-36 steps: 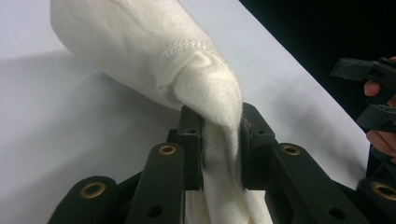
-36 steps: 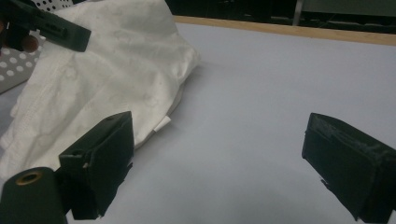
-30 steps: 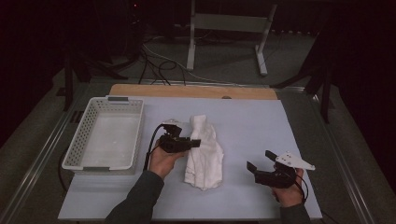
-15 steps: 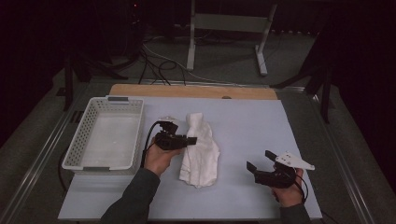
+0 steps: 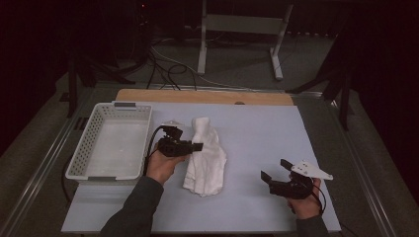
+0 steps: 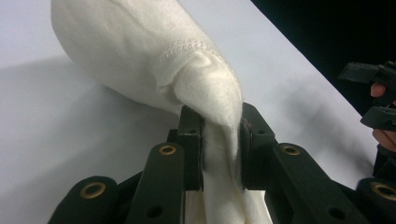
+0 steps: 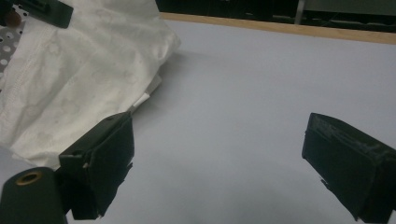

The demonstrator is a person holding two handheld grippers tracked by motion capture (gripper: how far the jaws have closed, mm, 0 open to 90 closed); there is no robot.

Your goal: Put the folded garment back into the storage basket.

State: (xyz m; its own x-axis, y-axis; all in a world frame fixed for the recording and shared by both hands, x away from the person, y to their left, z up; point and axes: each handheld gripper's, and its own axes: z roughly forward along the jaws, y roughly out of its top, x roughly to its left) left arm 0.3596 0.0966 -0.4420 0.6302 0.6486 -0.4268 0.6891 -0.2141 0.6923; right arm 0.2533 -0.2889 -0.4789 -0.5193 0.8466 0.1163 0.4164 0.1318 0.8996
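Two claws: left claw (image 6: 219,140) pinches towel (image 5: 205,155) edge; right claw (image 7: 219,163) gapes over bare mat (image 5: 267,133).

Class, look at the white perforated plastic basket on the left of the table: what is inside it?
Inside the white perforated plastic basket nothing can be seen but its pale floor. The near wall hides a thin strip of that floor. The white folded cloth lies outside it, pinched by the left gripper.

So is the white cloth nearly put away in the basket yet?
Not yet, it seems. Done: the left gripper has its jaws shut on a fold of the white cloth. In hand: that grip, with most of the cloth lying on the table. Left: if the white basket is where it goes, the cloth is outside it, beside it. The right gripper waits open, apart.
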